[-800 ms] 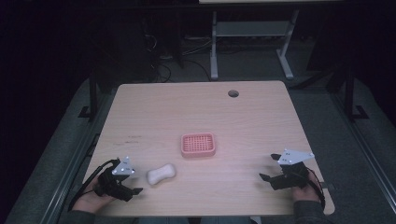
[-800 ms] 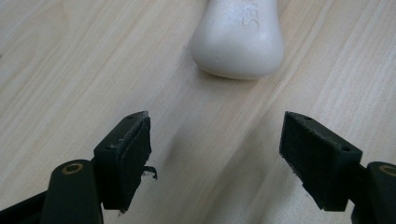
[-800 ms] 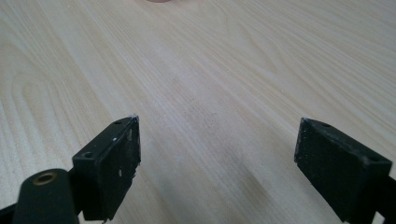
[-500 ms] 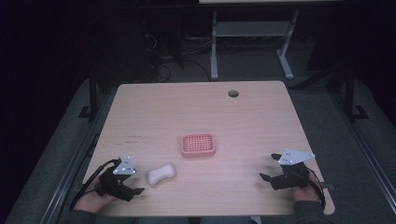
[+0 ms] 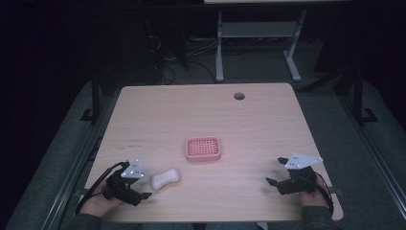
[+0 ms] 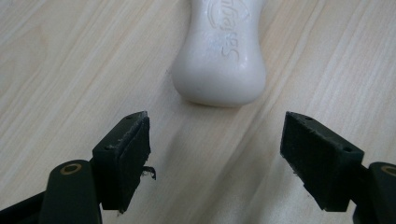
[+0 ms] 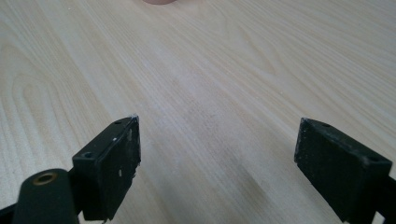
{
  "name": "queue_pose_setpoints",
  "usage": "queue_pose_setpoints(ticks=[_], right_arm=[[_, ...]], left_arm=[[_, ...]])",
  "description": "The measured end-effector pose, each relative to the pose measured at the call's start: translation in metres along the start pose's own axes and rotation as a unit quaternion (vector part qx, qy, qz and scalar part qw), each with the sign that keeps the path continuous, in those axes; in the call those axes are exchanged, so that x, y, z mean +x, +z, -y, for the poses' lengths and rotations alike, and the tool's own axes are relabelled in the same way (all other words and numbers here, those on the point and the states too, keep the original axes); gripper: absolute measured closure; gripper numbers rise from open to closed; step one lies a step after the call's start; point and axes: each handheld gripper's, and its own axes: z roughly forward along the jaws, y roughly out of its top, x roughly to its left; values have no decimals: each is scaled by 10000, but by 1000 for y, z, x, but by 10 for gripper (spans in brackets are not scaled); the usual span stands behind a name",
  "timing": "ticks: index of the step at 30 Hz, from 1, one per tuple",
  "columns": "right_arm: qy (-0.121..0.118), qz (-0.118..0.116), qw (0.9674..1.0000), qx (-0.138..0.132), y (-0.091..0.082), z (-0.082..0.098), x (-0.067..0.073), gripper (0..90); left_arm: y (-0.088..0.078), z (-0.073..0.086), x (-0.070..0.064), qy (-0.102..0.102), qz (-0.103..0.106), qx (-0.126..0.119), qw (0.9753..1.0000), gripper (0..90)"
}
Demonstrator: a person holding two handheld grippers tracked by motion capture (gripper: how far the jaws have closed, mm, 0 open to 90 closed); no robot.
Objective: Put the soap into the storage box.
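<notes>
A white bar of soap [image 5: 165, 178] lies on the wooden table [image 5: 206, 120] near its front left. My left gripper [image 5: 142, 188] sits just left of it, open, jaws pointing at the bar. In the left gripper view the soap [image 6: 220, 53] lies a short way beyond the two spread pads [image 6: 125, 149], not between them. A pink soap dish [image 5: 203, 148] with a grid bottom stands at the table's middle. My right gripper [image 5: 276, 171] rests at the front right, open, with bare wood between its pads [image 7: 112, 158].
A round cable hole [image 5: 239, 96] is in the table's far right part. A sliver of the pink dish [image 7: 159, 2] peeks at the top of the right gripper view. Beyond the table stand a metal frame [image 5: 258, 43] and cables on a dark floor.
My left gripper has shifted slightly toward the front edge beside the soap. The soap, dish and right gripper have stayed put.
</notes>
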Motion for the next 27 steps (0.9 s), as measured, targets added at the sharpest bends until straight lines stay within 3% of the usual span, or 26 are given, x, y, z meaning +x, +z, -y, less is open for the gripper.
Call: queue_pose_setpoints(ticks=[17, 27], right_arm=[[32, -12, 10000, -25, -1, 2, 1, 138], [33, -16, 10000, -54, -2, 1, 1, 138]], left_arm=[[-6, -20, 0, 194, -5, 43, 9998, 239], [-2, -45, 2, 407, 33, 195, 9990, 242]])
